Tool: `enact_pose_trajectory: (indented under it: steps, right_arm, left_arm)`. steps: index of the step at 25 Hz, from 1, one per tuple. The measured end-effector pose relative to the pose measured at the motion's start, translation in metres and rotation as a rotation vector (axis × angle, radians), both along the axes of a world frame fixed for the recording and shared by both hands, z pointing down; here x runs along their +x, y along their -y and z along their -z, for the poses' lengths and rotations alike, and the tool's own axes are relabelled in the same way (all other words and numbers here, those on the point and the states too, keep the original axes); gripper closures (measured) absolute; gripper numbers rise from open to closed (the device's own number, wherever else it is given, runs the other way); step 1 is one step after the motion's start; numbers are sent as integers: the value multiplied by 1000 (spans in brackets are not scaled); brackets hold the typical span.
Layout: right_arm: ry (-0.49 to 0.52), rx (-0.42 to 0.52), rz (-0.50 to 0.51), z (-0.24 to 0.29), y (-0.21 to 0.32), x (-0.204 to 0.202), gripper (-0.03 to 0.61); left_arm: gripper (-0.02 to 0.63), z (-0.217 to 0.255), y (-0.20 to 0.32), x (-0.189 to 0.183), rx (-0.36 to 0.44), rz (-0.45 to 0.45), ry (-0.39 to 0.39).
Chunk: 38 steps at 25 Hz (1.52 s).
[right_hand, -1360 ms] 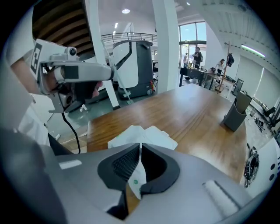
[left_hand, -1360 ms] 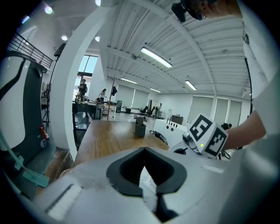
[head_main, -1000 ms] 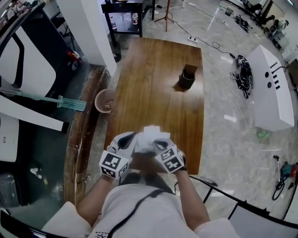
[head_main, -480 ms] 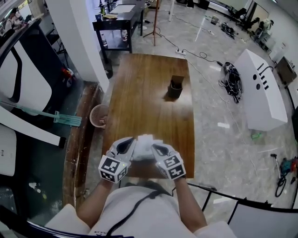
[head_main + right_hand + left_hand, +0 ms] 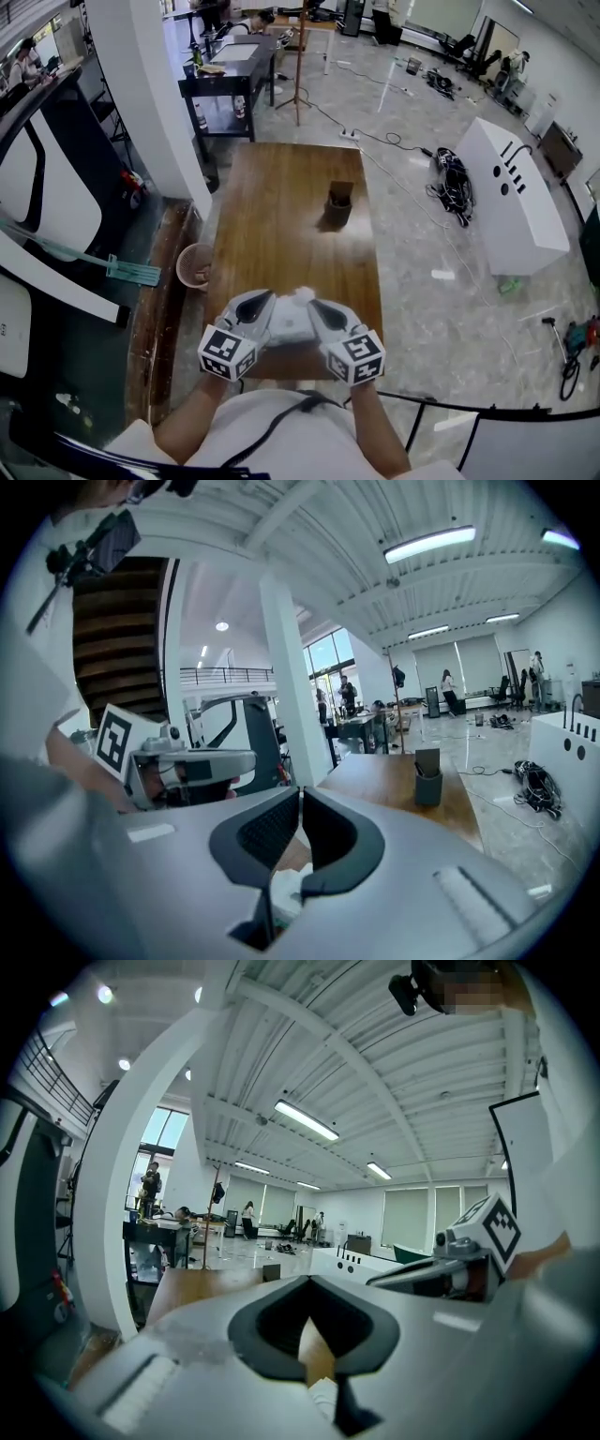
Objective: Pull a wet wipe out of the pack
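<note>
Here, a person stands at the near end of a long wooden surface [image 5: 281, 206], seen from above, with both arms drawn in close. The left hand-held gripper [image 5: 272, 302] and the right hand-held gripper [image 5: 315, 304] angle toward each other, almost touching, above the near edge of the surface. Between them sits the wet wipe pack [image 5: 292, 322], a soft white bundle, pale and shapeless from here. A small crumpled white tuft, the wet wipe [image 5: 303, 293], pokes out on its far side.

The left hand-held gripper's jaws are drawn together at the tips, with a bit of the white pack caught low between them. The right hand-held gripper's jaws are closed to a thin slit, pinching rumpled white wipe material.

Far along the surface stands a dark cup [image 5: 338, 208]. A round basket [image 5: 194, 265] sits on the floor to the left.
</note>
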State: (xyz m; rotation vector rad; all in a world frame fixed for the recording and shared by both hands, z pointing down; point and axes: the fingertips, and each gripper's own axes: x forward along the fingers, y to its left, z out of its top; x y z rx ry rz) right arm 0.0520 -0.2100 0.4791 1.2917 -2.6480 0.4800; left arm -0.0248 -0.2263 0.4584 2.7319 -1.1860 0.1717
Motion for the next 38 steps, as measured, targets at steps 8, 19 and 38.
enact_pose_trajectory:
  steps: [8,19,38]
  right_arm:
    - [103,165,-108,76,3,21,558]
    - [148,268,-132,131,-11,42,558]
    - [98,280,-124,137,1,42,560]
  left_arm:
    - [607,56,7,-3,90,3,-43]
    - [607,93,-4,4,102,18,-91]
    - [607,92,8,6,97,25,-111]
